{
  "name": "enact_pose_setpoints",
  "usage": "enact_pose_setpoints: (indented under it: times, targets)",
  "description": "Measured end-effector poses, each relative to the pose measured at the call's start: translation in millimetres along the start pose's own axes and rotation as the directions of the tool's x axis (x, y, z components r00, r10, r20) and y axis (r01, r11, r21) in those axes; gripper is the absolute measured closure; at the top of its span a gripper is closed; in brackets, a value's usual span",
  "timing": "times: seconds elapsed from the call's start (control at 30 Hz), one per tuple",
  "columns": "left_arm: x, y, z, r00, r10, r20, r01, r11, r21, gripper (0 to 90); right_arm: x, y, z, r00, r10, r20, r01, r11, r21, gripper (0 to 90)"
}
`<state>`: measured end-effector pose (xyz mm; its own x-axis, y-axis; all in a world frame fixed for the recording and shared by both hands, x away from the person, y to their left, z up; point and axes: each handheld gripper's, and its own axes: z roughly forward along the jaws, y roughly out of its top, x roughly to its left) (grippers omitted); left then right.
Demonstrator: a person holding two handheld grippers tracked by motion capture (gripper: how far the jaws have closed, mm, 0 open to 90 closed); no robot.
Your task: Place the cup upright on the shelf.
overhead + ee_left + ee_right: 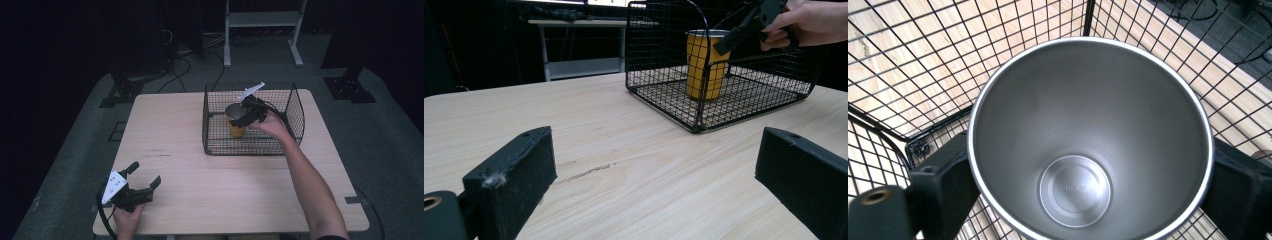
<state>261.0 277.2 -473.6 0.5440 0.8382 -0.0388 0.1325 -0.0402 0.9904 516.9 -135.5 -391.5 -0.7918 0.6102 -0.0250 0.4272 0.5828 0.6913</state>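
Tabletop [210, 180] of pale wood spreads widest under me, and most of it is bare. On its far right part stands the black wire basket [295, 112], open at the top, its mesh floor flat on the wood.

Inside that basket is the cup [237, 120], yellow on the outside, bare steel within, upright and toward the basket's left half. From the left gripper view it seems to stand on the mesh floor, though I cannot tell for certain whether it rests there or hangs a touch above it.

My right gripper [254, 110] reaches down over the cup from above. In the right gripper view its two black jaws sit one on each side of the cup [1088, 135], just below the rim, pressed against the outer wall as far as I can judge, so I take it as closed on the cup.

My left gripper [142, 180] waits low at the near left of the table, well apart from the basket, its jaws spread wide with only bare wood between them.

What worries me is the grip itself. The wall is smooth and tapers downward, and I hold it at two narrow spots near the top, so a loose squeeze could let the cup slide or swing. If I lift or shift carelessly, the base may catch a wire or knock the basket's side and tip.
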Motion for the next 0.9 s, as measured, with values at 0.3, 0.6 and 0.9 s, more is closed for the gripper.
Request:
enact_pose_setpoints:
  times: [0.3, 0.6, 0.9]
  targets:
    - [0.1, 0.0, 0.0, 1.0, 0.0, -0.001, 0.0, 1.0, 0.001, 2.2, -0.6, 2.0, -3.0, 1.0, 0.008, 0.004, -0.008, 1.0, -0.026, 3.0]
    - [-0.2, 0.2, 0.9, 1.0, 0.002, -0.001, -0.002, 1.0, 0.003, 2.2, -3.7, 5.3, -14.1, 0.9991, 0.039, -0.015, -0.04, 0.995, -0.092, 2.8]
    - [-0.3, 0.3, 1.1, 1.0, 0.005, -0.003, -0.005, 1.0, 0.006, 2.2, -5.5, 8.1, -28.0, 0.9984, 0.051, -0.026, -0.054, 0.988, -0.147, 3.0]
